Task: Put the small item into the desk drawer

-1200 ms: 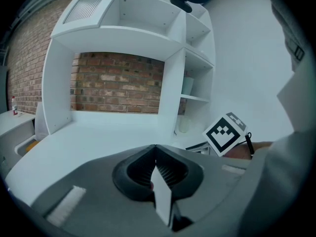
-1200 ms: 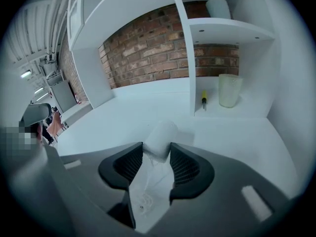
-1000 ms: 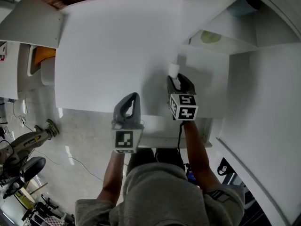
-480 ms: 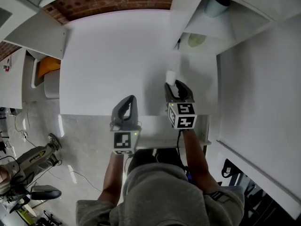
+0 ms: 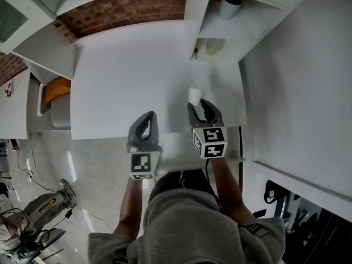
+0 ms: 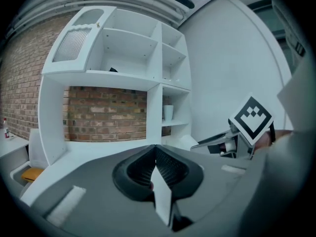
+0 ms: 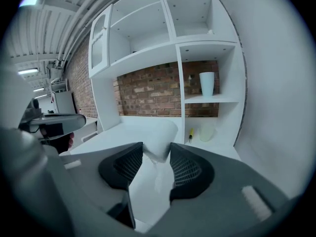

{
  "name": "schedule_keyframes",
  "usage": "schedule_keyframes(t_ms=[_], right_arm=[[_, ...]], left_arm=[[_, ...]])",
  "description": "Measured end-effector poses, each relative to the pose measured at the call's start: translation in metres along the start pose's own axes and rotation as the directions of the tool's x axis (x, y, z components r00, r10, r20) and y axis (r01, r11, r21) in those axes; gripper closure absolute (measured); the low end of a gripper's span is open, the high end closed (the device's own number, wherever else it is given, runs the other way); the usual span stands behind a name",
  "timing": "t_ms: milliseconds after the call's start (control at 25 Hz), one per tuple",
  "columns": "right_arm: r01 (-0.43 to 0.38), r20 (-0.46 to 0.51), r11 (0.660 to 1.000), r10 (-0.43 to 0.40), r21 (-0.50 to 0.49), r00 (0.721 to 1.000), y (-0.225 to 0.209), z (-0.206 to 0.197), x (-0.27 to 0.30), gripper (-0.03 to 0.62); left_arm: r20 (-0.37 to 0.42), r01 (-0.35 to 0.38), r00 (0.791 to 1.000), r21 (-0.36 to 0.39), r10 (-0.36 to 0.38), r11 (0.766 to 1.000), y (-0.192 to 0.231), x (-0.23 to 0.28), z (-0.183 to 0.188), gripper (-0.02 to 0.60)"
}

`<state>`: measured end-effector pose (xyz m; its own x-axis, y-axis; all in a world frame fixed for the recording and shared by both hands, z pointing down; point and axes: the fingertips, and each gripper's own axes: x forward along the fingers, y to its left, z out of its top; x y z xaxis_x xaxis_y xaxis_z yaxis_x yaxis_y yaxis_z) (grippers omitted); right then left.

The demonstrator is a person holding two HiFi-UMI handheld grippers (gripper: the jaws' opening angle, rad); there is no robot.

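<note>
Since a moment ago the right gripper (image 5: 199, 104) has drawn back a little over the white desk (image 5: 126, 65) toward its front edge, and its jaws stay clamped on the small white soft-looking item (image 5: 194, 95). The item is now just behind the open white drawer (image 5: 234, 157) below the front right part of the desk. I judge that bringing it over the drawer and lowering it comes next. The grey left gripper (image 5: 148, 116) waits at the front edge, jaws together and empty.

Desk (image 5: 132, 76) clear at left; shelf unit (image 5: 234, 34) walls right
</note>
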<state>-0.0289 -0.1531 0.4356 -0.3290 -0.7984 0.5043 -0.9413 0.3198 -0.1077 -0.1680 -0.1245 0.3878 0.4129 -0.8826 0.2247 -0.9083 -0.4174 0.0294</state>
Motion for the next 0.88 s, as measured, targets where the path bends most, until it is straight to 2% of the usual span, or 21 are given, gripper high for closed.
schedule_keyframes(t_ms=[280,520,880], right_arm=[[0.017,0.026,1.0,-0.017,0.003,1.0,0.01,-0.006,-0.033,0.416],[0.036,0.04,0.999,-0.036,0.02,0.999,0.013,-0.016,-0.061,0.416],[0.087,0.059,0.995,-0.09,0.056,0.994,0.001,-0.03,-0.101,0.416]], left_arm=[[0.018,0.033,0.999,-0.015,-0.033,0.999,-0.015,-0.018,0.012,0.569],[0.03,0.082,0.996,0.035,-0.083,0.996,-0.031,-0.027,0.008,0.569],[0.023,0.158,0.987,0.034,-0.159,0.987,-0.066,-0.031,0.004,0.569]])
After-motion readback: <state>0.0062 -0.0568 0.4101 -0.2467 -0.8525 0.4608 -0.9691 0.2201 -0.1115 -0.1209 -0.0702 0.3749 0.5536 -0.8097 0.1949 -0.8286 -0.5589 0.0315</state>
